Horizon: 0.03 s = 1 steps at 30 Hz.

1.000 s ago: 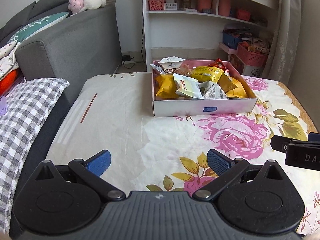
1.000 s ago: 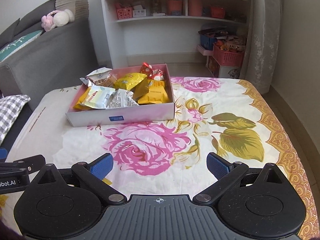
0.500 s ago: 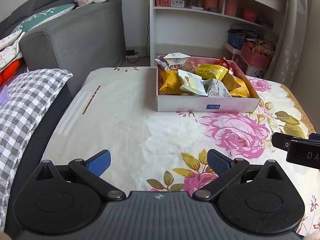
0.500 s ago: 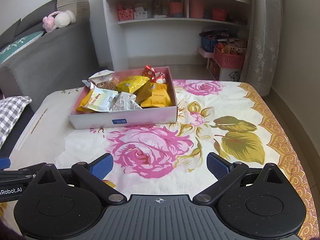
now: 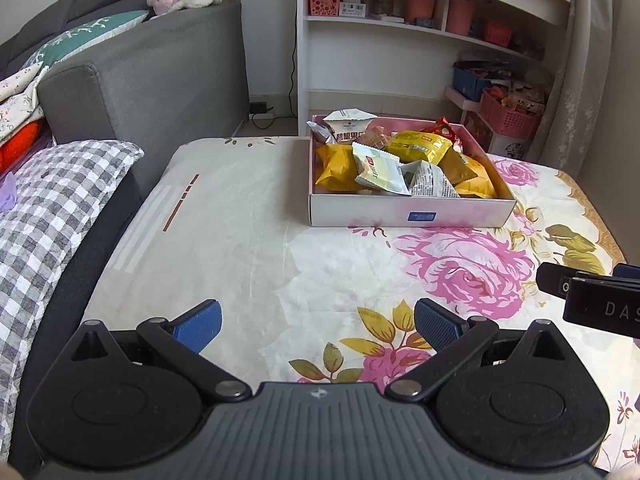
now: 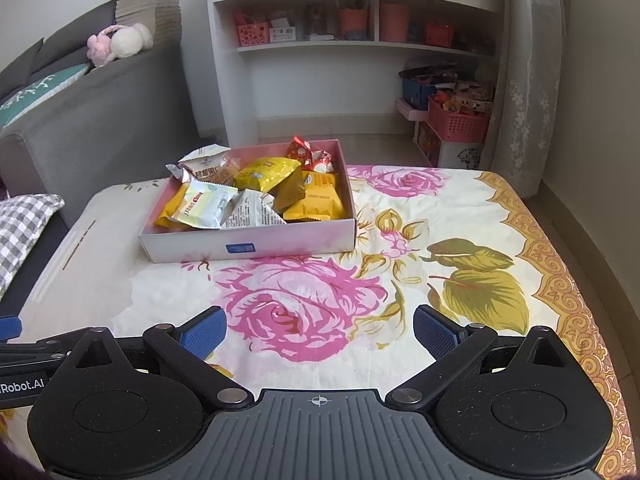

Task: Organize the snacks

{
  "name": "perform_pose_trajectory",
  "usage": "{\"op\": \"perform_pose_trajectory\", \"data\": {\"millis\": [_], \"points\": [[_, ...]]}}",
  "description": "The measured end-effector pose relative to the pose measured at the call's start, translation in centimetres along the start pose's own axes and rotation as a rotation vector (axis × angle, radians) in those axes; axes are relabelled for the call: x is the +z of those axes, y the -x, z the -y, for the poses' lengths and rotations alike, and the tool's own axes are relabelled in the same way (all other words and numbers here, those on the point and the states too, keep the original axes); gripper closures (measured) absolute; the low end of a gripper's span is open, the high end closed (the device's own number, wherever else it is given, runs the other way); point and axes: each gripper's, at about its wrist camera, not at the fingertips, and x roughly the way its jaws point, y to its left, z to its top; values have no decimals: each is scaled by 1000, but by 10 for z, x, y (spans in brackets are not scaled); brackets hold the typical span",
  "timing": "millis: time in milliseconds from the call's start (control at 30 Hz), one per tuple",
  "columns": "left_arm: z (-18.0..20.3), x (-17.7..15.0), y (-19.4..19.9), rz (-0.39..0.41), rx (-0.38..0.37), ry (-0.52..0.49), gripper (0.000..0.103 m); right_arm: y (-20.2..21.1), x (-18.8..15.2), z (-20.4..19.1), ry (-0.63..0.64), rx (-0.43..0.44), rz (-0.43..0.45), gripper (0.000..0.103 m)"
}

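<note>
**Pulling back from a filled snack box**

Backing off is what we read in the last second: in both wrist views the pink box [image 5: 408, 214] now sits further up the picture and looks smaller than it did a second ago, so both grippers have drawn away from it and lifted a little. Nothing inside the box has shifted over that time.

Our left gripper [image 5: 316, 326] hangs over the floral cloth [image 5: 248, 216] with its blue pads spread wide and nothing between them. Our right gripper [image 6: 318, 330] is the same: jaws wide apart, empty, above the large pink rose print. Each one shows at the edge of the other's view, so they sit side by side, near each other and well apart from the box.

The snacks are all in the box, toward the far side of the cloth. We see the yellow packets [image 6: 316, 200], a white packet [image 6: 204, 206] lying across them, a grey printed packet [image 6: 252, 212] beside it, a white pouch [image 5: 350, 126] leaning at the far left corner and red wrappers [image 6: 306, 154] at the far right. They lie heaped, not in rows.

We see no loose packet on the cloth in either view. We judge the gathering is done or nearly so; what may remain is tidying the heap.
</note>
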Motion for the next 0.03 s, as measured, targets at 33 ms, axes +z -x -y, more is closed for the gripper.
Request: {"op": "perform_pose_trajectory", "data": {"millis": [33], "points": [[0,0,0,-1,0,-1,0,0,0,0,0,0,0,2]]}}
